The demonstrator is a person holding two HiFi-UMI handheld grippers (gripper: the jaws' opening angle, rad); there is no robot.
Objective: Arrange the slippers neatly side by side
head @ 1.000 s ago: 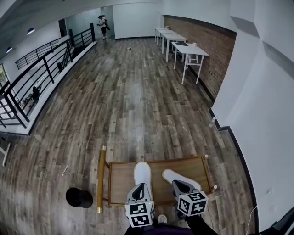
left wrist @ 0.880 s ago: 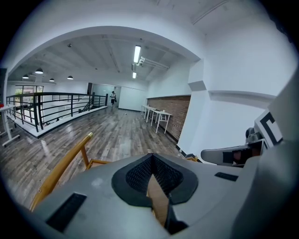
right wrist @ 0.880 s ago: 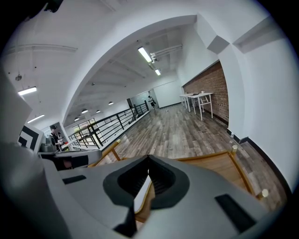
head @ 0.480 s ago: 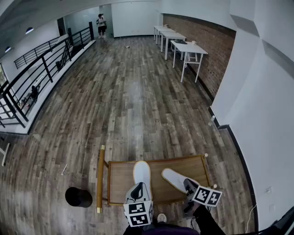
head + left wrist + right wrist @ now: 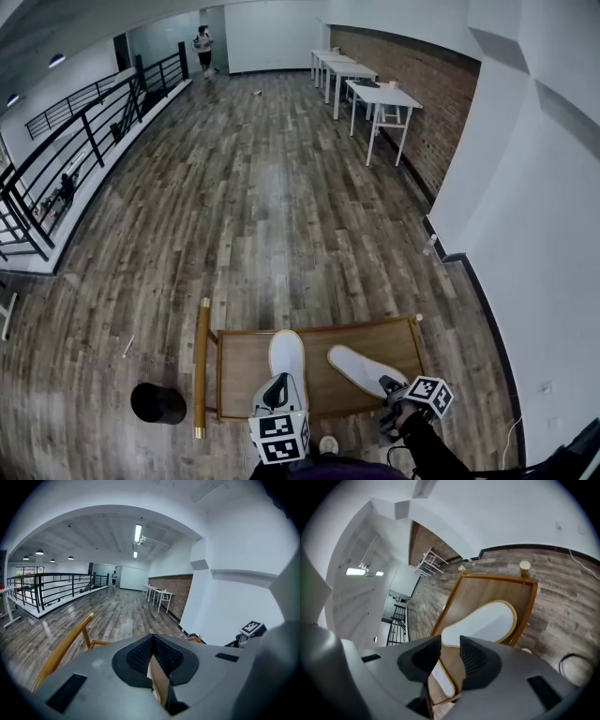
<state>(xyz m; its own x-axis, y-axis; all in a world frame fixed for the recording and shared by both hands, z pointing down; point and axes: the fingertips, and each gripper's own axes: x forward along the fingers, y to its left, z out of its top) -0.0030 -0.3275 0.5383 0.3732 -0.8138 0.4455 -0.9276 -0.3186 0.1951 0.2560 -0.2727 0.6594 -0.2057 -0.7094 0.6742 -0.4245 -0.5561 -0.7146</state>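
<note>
Two white slippers lie on a low wooden table (image 5: 319, 329). The left slipper (image 5: 287, 358) points straight away from me, and my left gripper (image 5: 278, 388) is shut on its heel. In the left gripper view the jaws (image 5: 152, 639) pinch a thin tan edge (image 5: 160, 687). The right slipper (image 5: 359, 367) lies slanted, toe to the left. My right gripper (image 5: 392, 390) is at its heel end. In the right gripper view its jaws (image 5: 450, 645) are opening. That slipper (image 5: 480, 622) runs between them, and the pads stand off it.
A gold rail (image 5: 201, 366) runs along the table's left side, with a black round bin (image 5: 157, 403) on the floor beside it. A white wall (image 5: 525, 244) rises to the right. White tables (image 5: 380, 94) and a person (image 5: 202, 42) are far off.
My right gripper has swung to the right and turned, back from over the right slipper to its heel end. The left gripper and left slipper have stayed put.
</note>
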